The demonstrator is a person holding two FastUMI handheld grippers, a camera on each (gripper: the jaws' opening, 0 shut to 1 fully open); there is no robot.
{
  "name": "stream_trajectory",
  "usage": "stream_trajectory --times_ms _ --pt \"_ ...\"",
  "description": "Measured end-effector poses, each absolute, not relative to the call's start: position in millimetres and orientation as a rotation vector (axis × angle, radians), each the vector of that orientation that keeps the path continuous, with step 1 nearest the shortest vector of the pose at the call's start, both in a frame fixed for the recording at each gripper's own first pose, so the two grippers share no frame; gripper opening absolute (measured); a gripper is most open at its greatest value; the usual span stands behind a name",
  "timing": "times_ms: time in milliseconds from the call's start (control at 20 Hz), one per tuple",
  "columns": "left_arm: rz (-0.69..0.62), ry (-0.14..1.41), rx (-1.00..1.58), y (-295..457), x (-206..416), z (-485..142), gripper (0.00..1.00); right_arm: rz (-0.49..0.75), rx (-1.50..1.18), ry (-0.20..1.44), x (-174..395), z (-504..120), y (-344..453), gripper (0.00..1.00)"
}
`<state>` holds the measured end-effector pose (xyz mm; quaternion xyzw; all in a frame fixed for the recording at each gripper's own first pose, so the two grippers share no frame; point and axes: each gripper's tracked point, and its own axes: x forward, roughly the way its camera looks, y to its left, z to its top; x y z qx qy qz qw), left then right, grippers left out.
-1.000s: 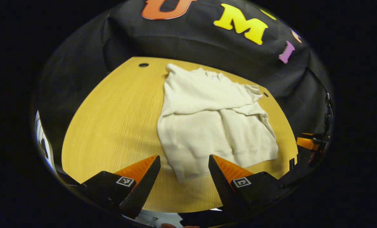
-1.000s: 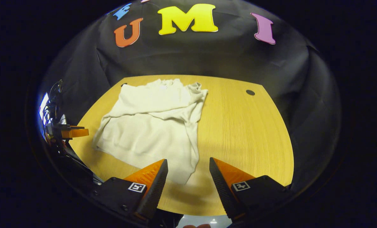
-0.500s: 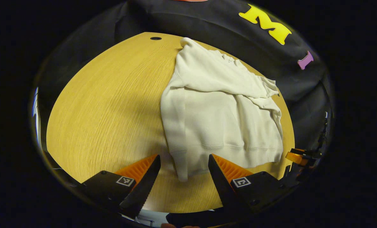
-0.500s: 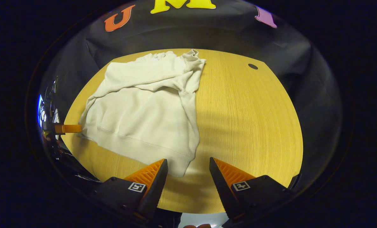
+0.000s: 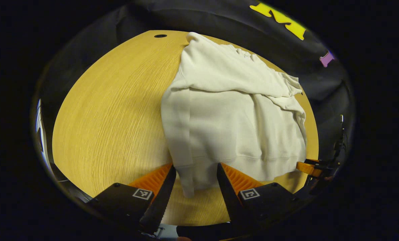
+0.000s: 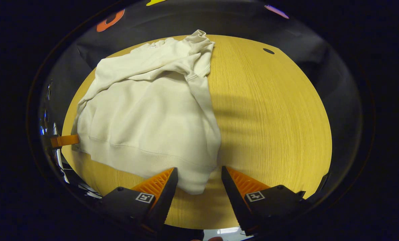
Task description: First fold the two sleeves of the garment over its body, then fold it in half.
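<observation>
While the garment [image 5: 233, 117] lies on the table [image 5: 112, 113] with both sleeves folded over its body, the left gripper [image 5: 194, 184] gapes around one hem corner; the right gripper [image 6: 199, 187] gapes around the other.

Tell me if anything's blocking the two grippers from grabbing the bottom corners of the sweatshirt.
Nothing visible. The left gripper and right gripper are open, each with a bottom corner of the sweatshirt lying between its fingers on the bare table.

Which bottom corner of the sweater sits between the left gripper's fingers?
The sweater's hem corner beside the bare table sits inside the left gripper; the other reaches the right gripper.
</observation>
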<state>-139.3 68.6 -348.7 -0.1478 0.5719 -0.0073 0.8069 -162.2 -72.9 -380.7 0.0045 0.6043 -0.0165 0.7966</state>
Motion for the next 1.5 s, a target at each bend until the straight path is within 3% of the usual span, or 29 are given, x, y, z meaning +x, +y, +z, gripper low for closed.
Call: stream_trajectory --times_ms 50,100,150,200,300,350,450,500,550,600,650,1100,1500 --pt "-0.013 1.231 -0.309 69 -139 -348 0.76 -0.03 0.012 1.3 -162 -381 -72 0.84" --pt "-0.003 1.243 -0.297 73 -141 -351 0.8 -0.024 0.019 1.3 -159 -382 -71 0.8" --pt "0.013 1.247 -0.292 78 -140 -352 0.75 -0.025 0.032 1.3 -159 -380 -70 0.69" --pt "0.026 1.249 -0.293 82 -139 -354 0.52 -0.024 0.046 1.301 -157 -381 -70 0.61" --pt "0.034 1.244 -0.325 81 -139 -353 0.3 -0.027 0.108 1.307 -155 -382 -66 0.43" --pt "0.034 1.242 -0.348 79 -139 -352 0.27 -0.034 0.143 1.314 -155 -384 -64 0.25" --pt "0.036 1.233 -0.402 75 -137 -352 0.14 -0.026 0.177 1.318 -155 -382 -63 0.11" --pt "0.031 1.231 -0.429 73 -137 -351 0.08 -0.038 0.204 1.316 -153 -382 -61 0.11" --pt "0.028 1.226 -0.451 73 -137 -348 0.06 -0.03 0.228 1.317 -155 -382 -61 0.01" --pt "0.022 1.216 -0.464 72 -136 -346 0.12 -0.028 0.249 1.313 -155 -380 -61 0.0" --pt "0.013 1.201 -0.472 72 -135 -341 0.04 -0.026 0.274 1.299 -152 -375 -59 0.01" --pt "-0.089 1.054 -0.454 69 -107 -274 0.04 0.019 0.497 1.147 -111 -303 -45 0.01" --pt "-0.177 0.835 -0.395 70 -37 -189 0.04 0.099 0.535 0.975 -43 -215 -32 0.01"
